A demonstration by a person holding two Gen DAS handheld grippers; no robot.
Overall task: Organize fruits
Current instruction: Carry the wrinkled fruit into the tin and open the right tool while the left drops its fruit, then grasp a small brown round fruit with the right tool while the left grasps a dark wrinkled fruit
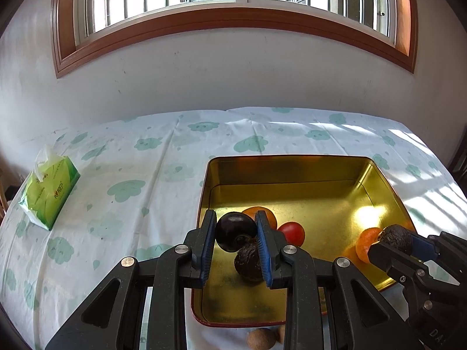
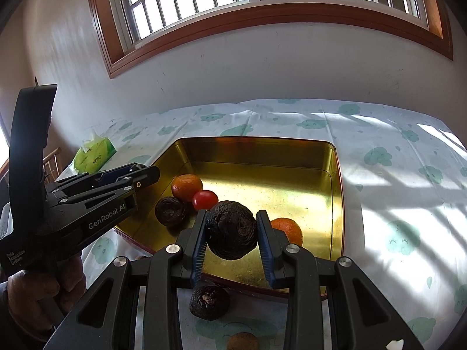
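Holding both grippers tilted downward over the gold tin, we carry one fruit in each. Our left gripper has its blue pads pressed against the sides of a smooth dark plum, which hangs above the near left part of the tin. Our right gripper is clamped the same way on a wrinkled dark fruit, held over the tin's near edge. In the left wrist view the right gripper comes in from the right side, its fruit close beside an orange in the tin.

In the right wrist view we see our left hand wrapped around the black handle low at the left, with the left gripper reaching toward the tin's left wall.

Inside the tin lie another orange, a small red tomato touching it, and a second wrinkled fruit just beside them near the left wall. The first orange sits near the tin's front right side, partly hidden behind our right finger.

Outside the tin, on the flowered cloth, a third wrinkled fruit lies just in front of the near rim, and a round brownish fruit sits close by. A green tissue pack rests well apart at the far left.
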